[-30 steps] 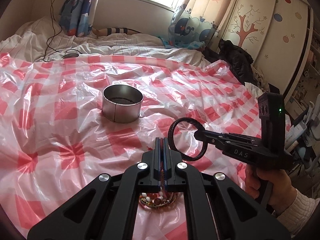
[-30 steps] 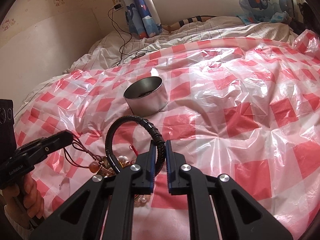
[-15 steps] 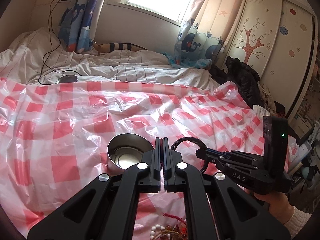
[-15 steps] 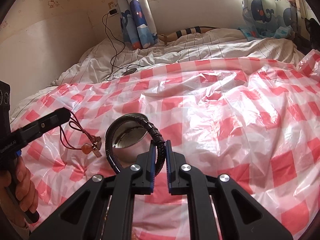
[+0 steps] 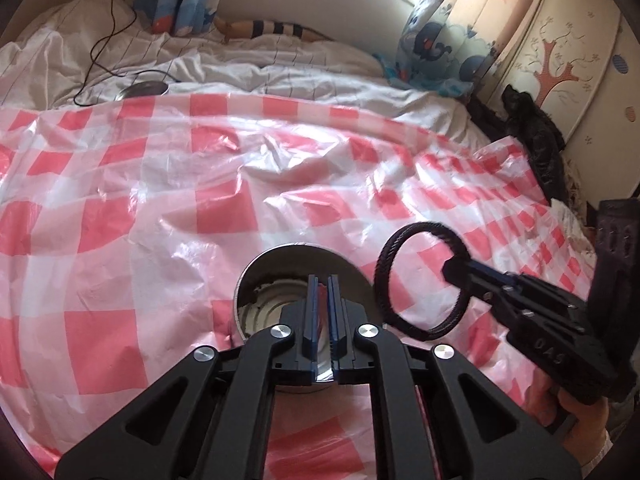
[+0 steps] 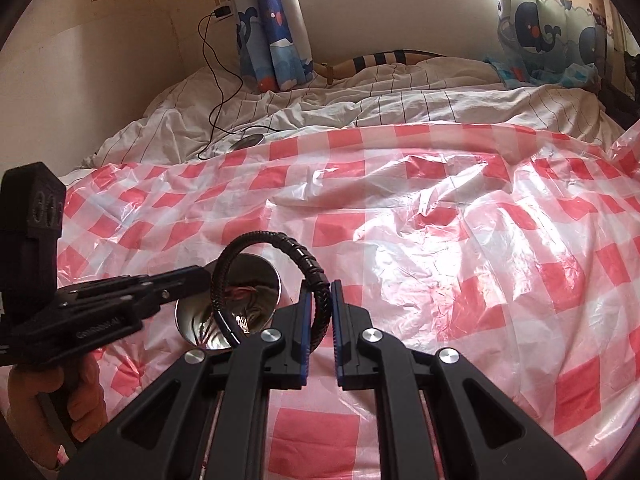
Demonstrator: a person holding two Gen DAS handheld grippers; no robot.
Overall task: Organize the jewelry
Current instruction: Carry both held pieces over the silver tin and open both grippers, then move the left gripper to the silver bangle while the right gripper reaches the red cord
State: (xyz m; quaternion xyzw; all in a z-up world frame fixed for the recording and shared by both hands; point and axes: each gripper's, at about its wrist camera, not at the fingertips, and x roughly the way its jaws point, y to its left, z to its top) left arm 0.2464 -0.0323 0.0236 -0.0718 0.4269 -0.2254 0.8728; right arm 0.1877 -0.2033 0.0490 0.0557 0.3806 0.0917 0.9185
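A round metal tin stands on the red-and-white checked plastic sheet. My left gripper hangs right over the tin's mouth with its jaws slightly apart and nothing between them. In the right wrist view the red-cord necklace lies inside the tin, under the left gripper. My right gripper is shut on a black braided bracelet, held just right of the tin. The bracelet also shows in the left wrist view.
A crumpled white striped duvet lies beyond the sheet, with a charging cable and a small round disc on it. Whale-print curtains hang at the back. Dark clothing lies at the bed's right edge beside a wardrobe.
My left gripper carried the red-cord necklace over the tin and let it go; the necklace now lies inside. My right gripper followed toward the tin, still holding the bracelet.
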